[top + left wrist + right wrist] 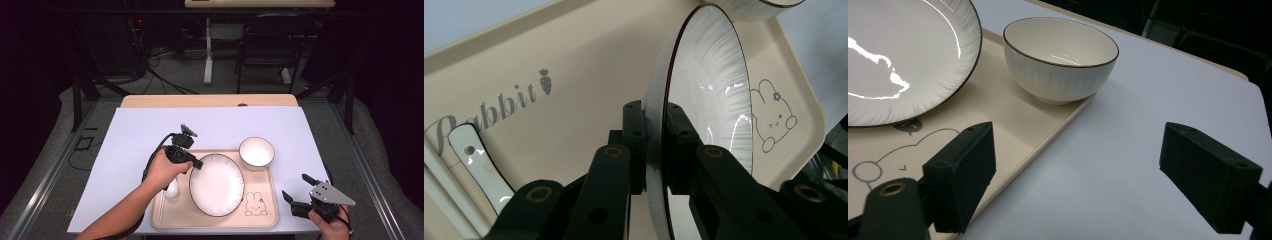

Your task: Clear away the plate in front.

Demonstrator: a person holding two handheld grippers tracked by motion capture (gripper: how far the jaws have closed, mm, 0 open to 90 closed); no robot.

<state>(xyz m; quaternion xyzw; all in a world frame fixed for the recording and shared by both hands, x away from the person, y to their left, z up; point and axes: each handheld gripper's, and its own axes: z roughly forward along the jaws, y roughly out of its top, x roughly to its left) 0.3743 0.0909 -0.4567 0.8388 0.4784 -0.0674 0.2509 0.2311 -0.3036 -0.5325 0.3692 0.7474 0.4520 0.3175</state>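
Plate [216,184] sits on the tray [260,219], its rim clamped between the pads of your left claw [654,150]; your hand hides that grip from above. A spoon [481,167] lies half cut off beside it. The bowl [1060,59] occupies the tray's corner. Your right claw [1078,175] gapes, holding nothing, over the surface [1128,165].
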